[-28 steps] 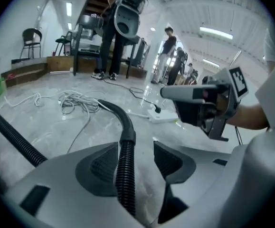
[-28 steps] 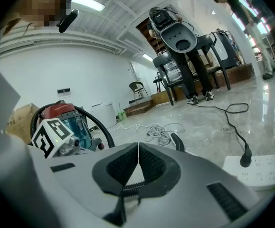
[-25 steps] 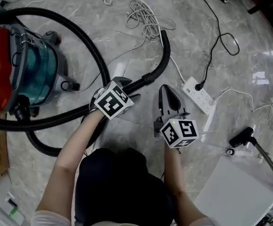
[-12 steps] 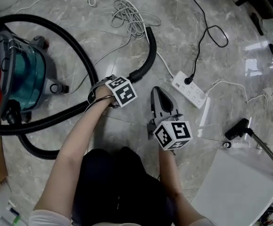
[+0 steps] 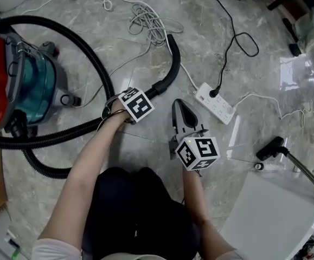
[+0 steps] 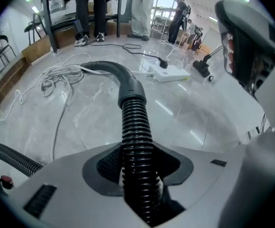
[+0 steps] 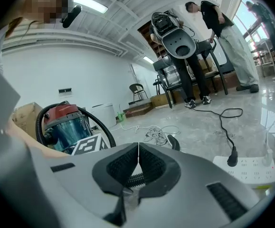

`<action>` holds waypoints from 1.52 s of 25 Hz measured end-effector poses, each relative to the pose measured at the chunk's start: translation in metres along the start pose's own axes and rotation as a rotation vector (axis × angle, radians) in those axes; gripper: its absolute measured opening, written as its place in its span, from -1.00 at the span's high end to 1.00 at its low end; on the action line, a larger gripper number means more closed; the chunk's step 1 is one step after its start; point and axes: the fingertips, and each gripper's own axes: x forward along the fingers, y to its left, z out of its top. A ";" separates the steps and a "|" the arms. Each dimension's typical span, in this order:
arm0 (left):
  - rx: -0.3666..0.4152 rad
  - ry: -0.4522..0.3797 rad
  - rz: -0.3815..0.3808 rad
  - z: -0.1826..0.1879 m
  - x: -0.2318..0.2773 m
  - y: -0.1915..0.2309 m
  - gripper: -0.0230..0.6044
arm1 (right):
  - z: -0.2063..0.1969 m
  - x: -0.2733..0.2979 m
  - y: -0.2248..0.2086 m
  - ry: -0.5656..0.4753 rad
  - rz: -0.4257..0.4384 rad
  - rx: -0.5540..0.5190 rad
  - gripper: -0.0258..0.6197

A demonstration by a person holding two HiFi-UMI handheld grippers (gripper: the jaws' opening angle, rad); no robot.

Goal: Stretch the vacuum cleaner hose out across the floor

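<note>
hose (image 6: 135,122) on floor (image 6: 189,113), left gripper (image 6: 139,175) fingers (image 6: 108,170) just closing, pinching it; right gripper (image 7: 138,151) fingers (image 7: 123,165) pressed together, empty

The floor (image 5: 200,37) is glossy, veined grey stone that mirrors the lights. The vacuum hose (image 6: 136,127) is ribbed black plastic with a slight sheen. The vacuum cleaner's tank (image 5: 34,85) is translucent teal plastic.

Left side is walled off by vacuum body (image 5: 21,85) and hose (image 5: 100,69) loop. White cable coil (image 5: 148,23) sits just beside the hose tip. Power strip (image 5: 215,103) and black cord (image 5: 238,37) block the right. Bare floor (image 5: 200,31) lane lies between coil and cord.
</note>
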 end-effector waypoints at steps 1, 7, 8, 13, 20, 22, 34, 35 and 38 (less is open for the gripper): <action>-0.007 -0.020 -0.009 0.004 -0.005 -0.004 0.35 | 0.000 -0.001 0.000 0.007 -0.002 0.004 0.88; -0.015 -0.151 -0.054 0.019 -0.041 -0.025 0.35 | 0.002 -0.001 0.001 0.049 0.006 0.018 0.87; -0.016 -0.179 -0.057 0.021 -0.048 -0.028 0.35 | 0.005 -0.002 -0.001 0.045 -0.001 0.030 0.87; -0.052 -0.336 -0.067 0.034 -0.084 -0.038 0.35 | 0.014 -0.003 -0.002 0.048 0.041 0.140 0.51; -0.006 -0.474 -0.107 0.034 -0.131 -0.069 0.35 | 0.040 -0.009 0.018 -0.012 0.182 0.351 0.06; 0.022 -0.514 -0.132 0.034 -0.146 -0.083 0.35 | 0.051 -0.009 0.022 -0.029 0.214 0.390 0.03; 0.127 -0.614 -0.240 0.020 -0.215 -0.138 0.35 | 0.120 -0.011 0.079 -0.075 0.489 0.490 0.05; 0.127 -0.618 -0.237 0.020 -0.219 -0.138 0.35 | 0.124 -0.011 0.084 -0.072 0.510 0.500 0.09; 0.117 -0.623 -0.208 0.018 -0.229 -0.133 0.35 | 0.136 -0.013 0.095 -0.069 0.531 0.517 0.24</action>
